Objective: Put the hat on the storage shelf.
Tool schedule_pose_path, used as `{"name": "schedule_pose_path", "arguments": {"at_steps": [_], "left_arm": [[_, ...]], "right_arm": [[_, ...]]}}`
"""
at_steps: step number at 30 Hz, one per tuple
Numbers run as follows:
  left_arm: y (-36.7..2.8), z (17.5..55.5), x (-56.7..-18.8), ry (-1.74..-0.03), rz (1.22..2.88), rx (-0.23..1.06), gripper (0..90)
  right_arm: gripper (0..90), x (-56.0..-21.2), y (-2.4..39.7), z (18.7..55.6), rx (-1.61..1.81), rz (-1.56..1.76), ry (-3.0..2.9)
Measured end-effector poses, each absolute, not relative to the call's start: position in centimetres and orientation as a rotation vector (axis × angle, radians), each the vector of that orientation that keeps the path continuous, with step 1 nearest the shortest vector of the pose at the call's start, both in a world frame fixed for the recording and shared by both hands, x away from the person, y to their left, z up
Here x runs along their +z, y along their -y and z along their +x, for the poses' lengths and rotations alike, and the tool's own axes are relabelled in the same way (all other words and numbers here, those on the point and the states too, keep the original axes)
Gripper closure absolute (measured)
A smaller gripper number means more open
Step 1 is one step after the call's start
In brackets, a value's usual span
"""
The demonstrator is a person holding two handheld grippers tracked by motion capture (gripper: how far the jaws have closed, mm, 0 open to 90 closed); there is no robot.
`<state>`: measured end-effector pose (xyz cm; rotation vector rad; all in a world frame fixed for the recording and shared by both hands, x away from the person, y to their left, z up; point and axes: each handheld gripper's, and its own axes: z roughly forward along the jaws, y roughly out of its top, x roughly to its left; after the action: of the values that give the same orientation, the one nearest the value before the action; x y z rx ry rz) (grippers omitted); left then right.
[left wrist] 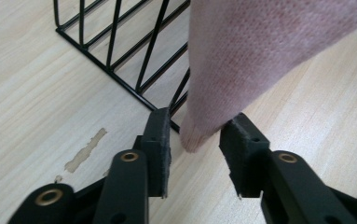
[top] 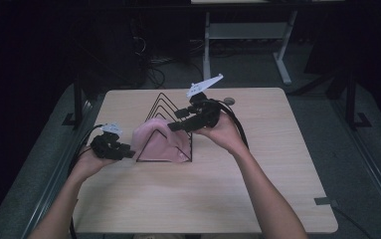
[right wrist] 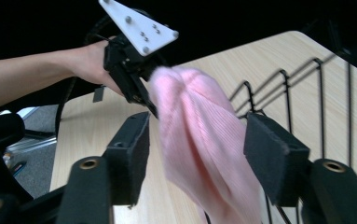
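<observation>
A pink knitted cloth is draped over the front of a black wire rack in the middle of the table. In the high view my left gripper sits low at the cloth's left edge. In the left gripper view its jaws stand apart, with the cloth's lower tip hanging loose between them beside the rack's base wire. My right gripper is over the rack's top. Its jaws are wide, and the cloth runs between them unpressed, with the rack's wires to the right.
The light wooden table has bare room in front and to the right. A small round object lies near its back edge. A pale smear marks the wood by the left gripper. A white desk frame stands behind the table.
</observation>
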<state>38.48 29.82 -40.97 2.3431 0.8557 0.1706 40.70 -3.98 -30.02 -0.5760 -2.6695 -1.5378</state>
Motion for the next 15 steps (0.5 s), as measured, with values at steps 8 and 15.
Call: {"name": "schedule_pose_path", "arguments": {"at_steps": [8,15], "left_arm": [[-29.9,38.3,-40.8,-0.858,2.340,0.165,56.4],[-29.6,38.1,-40.6,-0.836,2.342,0.150,56.7]], "right_arm": [[33.0,-30.1,7.6,40.3,-1.548,-0.678,2.688],[32.3,-30.1,11.1,39.9,-1.561,-0.763,2.701]]}}
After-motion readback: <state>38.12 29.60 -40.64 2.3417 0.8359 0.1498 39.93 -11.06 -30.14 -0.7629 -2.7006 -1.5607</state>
